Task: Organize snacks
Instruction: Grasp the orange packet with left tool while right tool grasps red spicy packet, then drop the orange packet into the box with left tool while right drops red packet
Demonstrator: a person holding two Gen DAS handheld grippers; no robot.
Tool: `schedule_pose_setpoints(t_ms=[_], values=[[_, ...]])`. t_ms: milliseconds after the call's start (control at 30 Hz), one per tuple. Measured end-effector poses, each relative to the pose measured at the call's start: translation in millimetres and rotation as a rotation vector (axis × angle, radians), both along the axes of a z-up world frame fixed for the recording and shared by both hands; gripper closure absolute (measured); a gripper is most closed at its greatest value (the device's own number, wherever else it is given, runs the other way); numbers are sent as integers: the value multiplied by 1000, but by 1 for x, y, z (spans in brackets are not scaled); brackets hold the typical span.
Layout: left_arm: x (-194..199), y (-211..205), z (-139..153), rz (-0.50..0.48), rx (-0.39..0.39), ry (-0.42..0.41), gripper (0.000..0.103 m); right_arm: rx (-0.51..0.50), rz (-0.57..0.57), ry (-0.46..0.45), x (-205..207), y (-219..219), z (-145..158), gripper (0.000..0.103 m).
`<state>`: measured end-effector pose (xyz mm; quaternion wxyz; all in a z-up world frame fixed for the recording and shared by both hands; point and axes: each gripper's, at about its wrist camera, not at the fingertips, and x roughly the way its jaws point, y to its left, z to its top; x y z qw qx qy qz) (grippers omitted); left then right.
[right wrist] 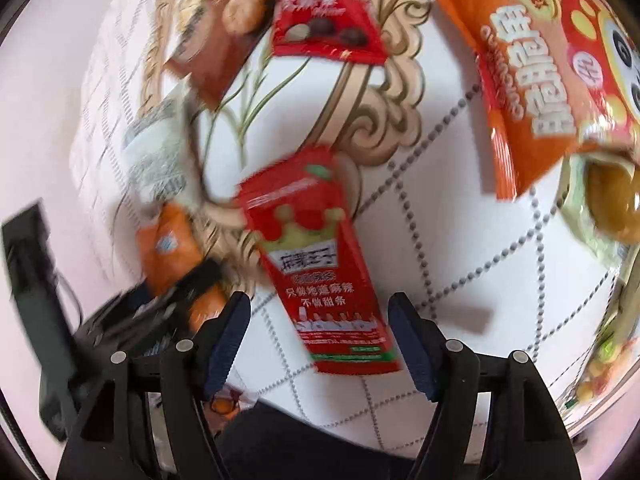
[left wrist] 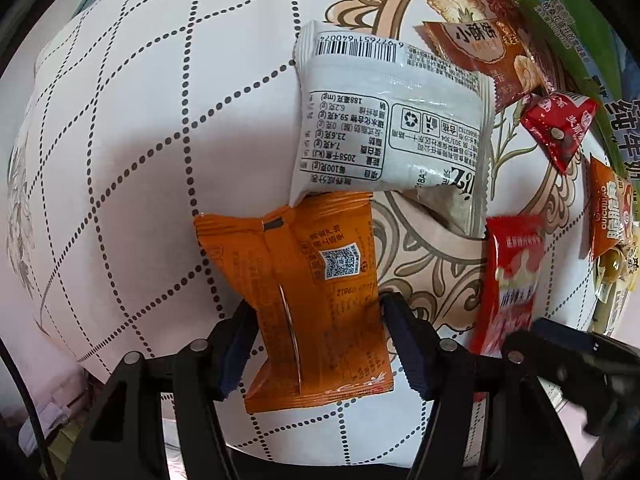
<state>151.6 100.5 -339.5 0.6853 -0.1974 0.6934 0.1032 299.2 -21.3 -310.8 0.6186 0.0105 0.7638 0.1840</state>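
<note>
An orange snack packet (left wrist: 320, 280) lies back side up on the patterned tablecloth (left wrist: 140, 120), just below a white packet (left wrist: 388, 120). My left gripper (left wrist: 316, 340) points down and is shut on the orange packet, whose sides are pinched in at the pads. To its right lies a long red spicy-strip packet (left wrist: 512, 280). In the blurred right wrist view this red packet (right wrist: 324, 264) sits between the fingers of my right gripper (right wrist: 320, 320). The right gripper is open, with cloth showing on both sides of the packet. The orange packet (right wrist: 172, 248) and the left gripper's black body show at the left.
A brown biscuit packet (left wrist: 488, 52), a red triangular chocolate packet (right wrist: 324, 16) and an orange panda packet (right wrist: 552, 80) lie beyond the grippers. A pale green packet (right wrist: 608, 200) lies partly under the panda packet. A green carton (left wrist: 568, 12) stands at the far right edge.
</note>
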Motion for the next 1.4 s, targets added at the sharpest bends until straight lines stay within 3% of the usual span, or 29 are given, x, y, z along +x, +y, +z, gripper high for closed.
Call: schedule_pose_setpoints(t_ms=[100, 167, 267, 333, 367, 533, 700, 867, 933, 1133, 1400], values=[[11, -3, -7, -17, 1, -1, 41, -71, 133, -125, -7, 19, 11, 22], [9, -2, -7, -32, -1, -7, 42, -100, 181, -151, -10, 30, 8, 22], [3, 4, 4, -64, 20, -9, 46, -156, 183, -146, -17, 39, -8, 26], [-6, 8, 4, -77, 16, -8, 46, -189, 196, -177, -24, 43, -9, 43], [-10, 7, 3, -87, 16, -4, 46, -193, 193, -186, -26, 42, -8, 46], [-16, 11, -9, -50, -17, 3, 43, -116, 87, -128, -35, 20, -13, 42], [-15, 12, -13, 0, -4, 5, 47, -176, 102, -158, -40, 35, -24, 37], [-21, -1, -2, -59, 46, 15, 50, -201, 104, -223, -67, 48, -24, 48], [-27, 1, 2, -62, 46, 19, 50, -168, 84, -224, -77, 39, -15, 53], [-48, 0, 28, -40, -9, -2, 50, -48, 38, -211, -75, 22, 23, 54], [-31, -36, 122, -118, -21, -172, 50, 131, -38, -286, -53, -24, 117, 55]])
